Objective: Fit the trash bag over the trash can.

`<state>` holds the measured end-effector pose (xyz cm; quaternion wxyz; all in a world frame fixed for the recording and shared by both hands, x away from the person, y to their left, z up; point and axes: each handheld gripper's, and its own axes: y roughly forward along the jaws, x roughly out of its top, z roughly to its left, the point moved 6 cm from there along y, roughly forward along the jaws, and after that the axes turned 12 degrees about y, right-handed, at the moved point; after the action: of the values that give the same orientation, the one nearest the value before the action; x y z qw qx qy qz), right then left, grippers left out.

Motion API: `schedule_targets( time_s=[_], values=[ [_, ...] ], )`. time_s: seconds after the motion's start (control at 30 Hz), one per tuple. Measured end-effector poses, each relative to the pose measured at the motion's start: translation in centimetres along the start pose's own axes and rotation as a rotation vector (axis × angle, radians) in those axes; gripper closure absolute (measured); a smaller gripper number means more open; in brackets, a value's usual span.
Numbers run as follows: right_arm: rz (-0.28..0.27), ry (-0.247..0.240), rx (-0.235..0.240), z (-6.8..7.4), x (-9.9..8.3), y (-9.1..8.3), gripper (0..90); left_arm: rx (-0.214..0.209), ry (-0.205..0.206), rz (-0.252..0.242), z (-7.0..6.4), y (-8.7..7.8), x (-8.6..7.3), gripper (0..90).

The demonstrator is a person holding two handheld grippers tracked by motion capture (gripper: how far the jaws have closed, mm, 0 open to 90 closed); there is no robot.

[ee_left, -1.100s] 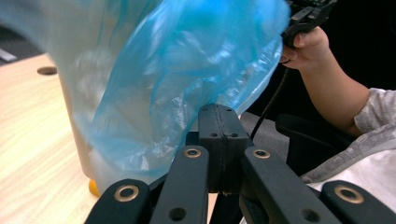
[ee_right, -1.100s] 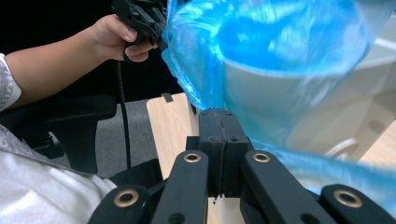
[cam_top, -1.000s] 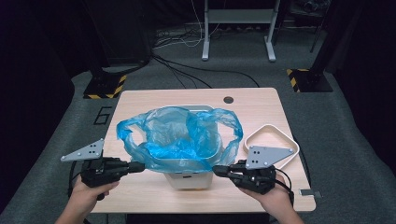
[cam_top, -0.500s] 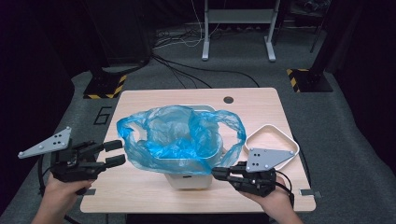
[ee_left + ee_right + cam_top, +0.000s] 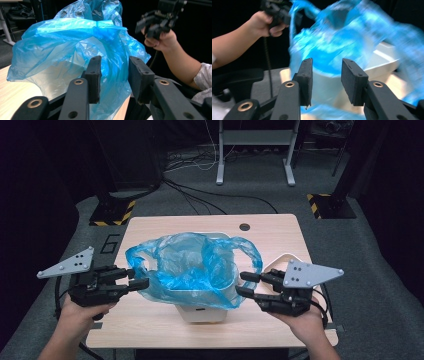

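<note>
High view. Item: blue plastic bag [image 5: 192, 267], draped over and into a white bin [image 5: 210, 307] near the table [image 5: 150, 330] centre, its loose skirt spilling past the rim on all sides. Left gripper [image 5: 134, 277] sits at 9 o'clock of the bag, jaws parted, tips just at the film's left edge. Half a second ago it was drawn well back off the table's left side; a second ago it was close in. It has returned to the bag, which I read as a fresh approach to catch the left edge and pull it down over the rim. Right gripper [image 5: 244, 284] sits at 3 o'clock of the bag, jaws parted, tips at the film; little changed from earlier. A white tray [image 5: 280, 262] lies behind it at the table's right edge. Both forearms enter from 6 o'clock, hands level, grippers pointing inward at each other.

Left gripper view. Jaws apart, nothing clamped; the bag [image 5: 75, 50] fills the gap ahead, film just beyond the pads. The person's other hand with its gripper [image 5: 160, 17] at 1 o'clock.

Right gripper view. Jaws apart, empty; bag [image 5: 342, 42] blurred, bin wall [image 5: 329, 85] beyond the pads. Opposite hand [image 5: 265, 23] at 11 o'clock.
</note>
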<state>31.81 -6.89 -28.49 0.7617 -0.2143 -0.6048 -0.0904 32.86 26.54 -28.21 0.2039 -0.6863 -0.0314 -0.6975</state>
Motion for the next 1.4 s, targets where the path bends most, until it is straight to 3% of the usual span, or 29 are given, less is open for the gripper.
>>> schedule_targets(
  time_s=[0.2,0.43,0.67,0.83,0.97,1.03,1.13,1.2,1.3,1.4],
  values=[
    [-0.001,0.0,-0.033,-1.4,1.4,0.2,60.6,0.014,0.008,0.011,0.5,0.1,0.2,66.6],
    [0.002,-0.021,-0.048,-1.9,3.3,0.4,58.6,0.017,0.02,0.024,0.3,0.2,0.7,65.9],
    [0.001,-0.03,-0.056,-2.4,5.6,1.0,53.3,0.011,0.022,0.029,0.0,0.1,1.2,58.3],
    [0.017,-0.033,-0.047,-2.7,6.3,2.5,49.8,0.01,0.014,0.019,0.2,0.1,1.4,54.6],
    [0.042,-0.033,-0.044,-3.2,6.6,4.1,50.2,-0.004,0.017,0.024,0.1,0.4,1.4,60.2],
    [0.055,-0.038,-0.045,-3.4,6.6,4.8,58.6,-0.005,0.024,0.028,0.1,0.6,1.2,63.9],
    [0.085,-0.027,-0.038,-3.9,6.4,5.4,79.3,-0.008,0.031,0.03,0.1,0.6,0.8,75.6],
    [0.097,-0.027,-0.052,-4.4,6.2,5.6,88.1,-0.012,0.031,0.037,0.1,0.7,0.3,83.1],
    [0.107,-0.005,-0.077,-5.5,5.7,5.7,89.8,-0.002,0.03,0.057,0.1,0.6,-0.8,88.3],
    [0.108,0.027,-0.123,-7.1,5.2,5.5,89.9,0.003,0.004,0.064,0.3,0.3,-2.1,88.9]
  ],
)
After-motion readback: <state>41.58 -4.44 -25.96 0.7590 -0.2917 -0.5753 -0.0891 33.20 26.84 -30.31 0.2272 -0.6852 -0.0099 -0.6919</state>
